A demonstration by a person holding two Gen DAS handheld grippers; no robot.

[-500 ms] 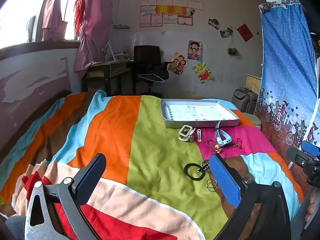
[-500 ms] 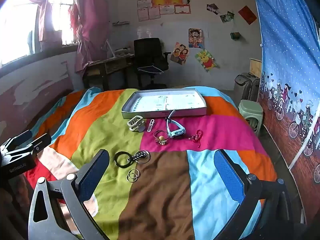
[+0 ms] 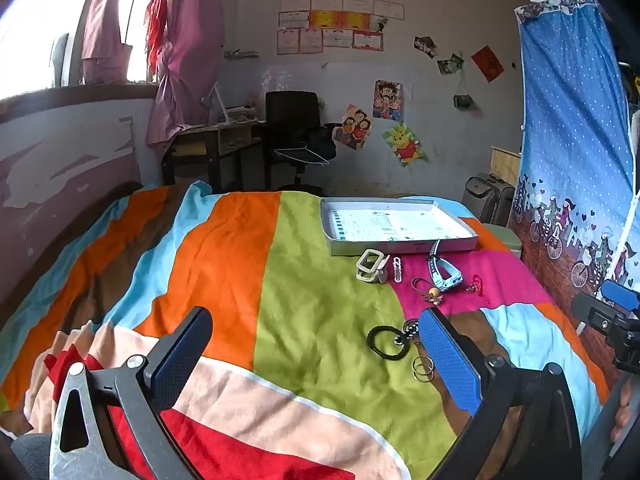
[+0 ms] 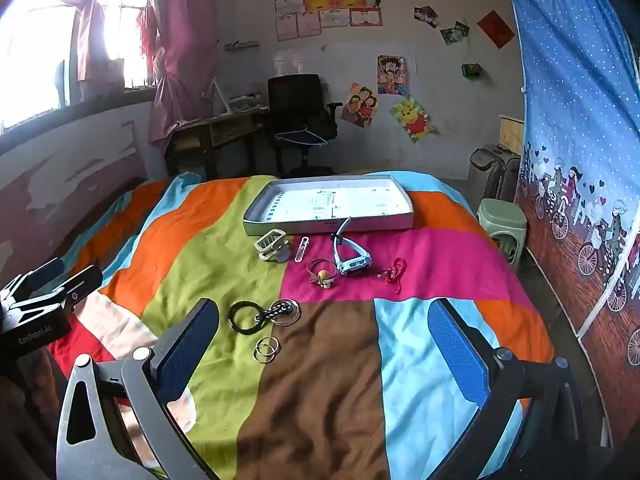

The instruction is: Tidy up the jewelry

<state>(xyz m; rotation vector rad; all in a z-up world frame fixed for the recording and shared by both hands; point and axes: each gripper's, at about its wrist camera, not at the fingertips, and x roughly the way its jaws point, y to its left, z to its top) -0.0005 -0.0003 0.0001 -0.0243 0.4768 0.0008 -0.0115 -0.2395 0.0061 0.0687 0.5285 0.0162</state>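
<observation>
Jewelry lies on a striped bedspread in front of a shallow grey tray (image 4: 328, 225), also in the left wrist view (image 3: 400, 246). Near the tray are a cream hair claw (image 4: 272, 244), a clear chain clip (image 4: 302, 249), a blue watch (image 4: 352, 258), a bead hair tie (image 4: 322, 274) and a red cord (image 4: 394, 272). Closer lie a black ring (image 4: 244, 316), a braided keyring (image 4: 282, 311) and two thin silver hoops (image 4: 266, 348). My right gripper (image 4: 324, 340) is open above the brown stripe. My left gripper (image 3: 316, 348) is open, left of the black ring (image 3: 387, 342).
A desk with an office chair (image 4: 298, 116) stands beyond the bed by the far wall. A green stool (image 4: 502, 224) and a blue curtain (image 4: 576, 100) are to the right. The window wall runs along the left.
Both grippers have barely shifted. The jewelry and tray lie as before.
</observation>
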